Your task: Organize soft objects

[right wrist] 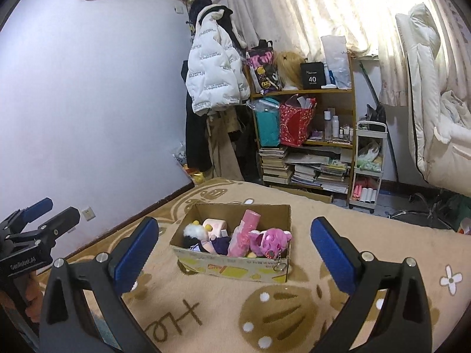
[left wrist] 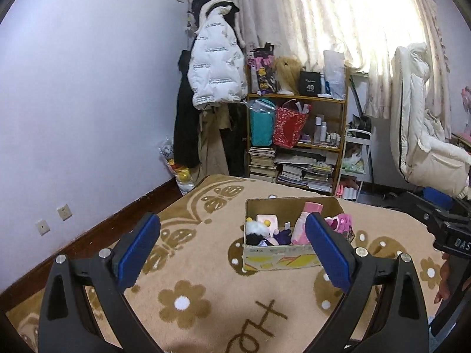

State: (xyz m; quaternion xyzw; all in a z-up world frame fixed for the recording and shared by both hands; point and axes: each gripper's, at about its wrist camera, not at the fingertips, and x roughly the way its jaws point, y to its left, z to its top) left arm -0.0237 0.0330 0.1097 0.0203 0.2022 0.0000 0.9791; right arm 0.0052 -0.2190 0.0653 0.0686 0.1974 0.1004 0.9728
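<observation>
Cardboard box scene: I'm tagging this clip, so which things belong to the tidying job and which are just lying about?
Job:
box
pink plush
doll
pink tube
left claw, open
right claw, open

Lying about:
white jacket
shelf
red bag
books
cart
curtain

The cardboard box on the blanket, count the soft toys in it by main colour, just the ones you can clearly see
Inside the cardboard box:
Pink: 3, the sequinned plush, the tall pink toy, the pale pink block toy
Black and white: 1, the fluffy plush
Purple: 1, the doll in the purple dress
Total: 5. More may lie hidden underneath.
</observation>
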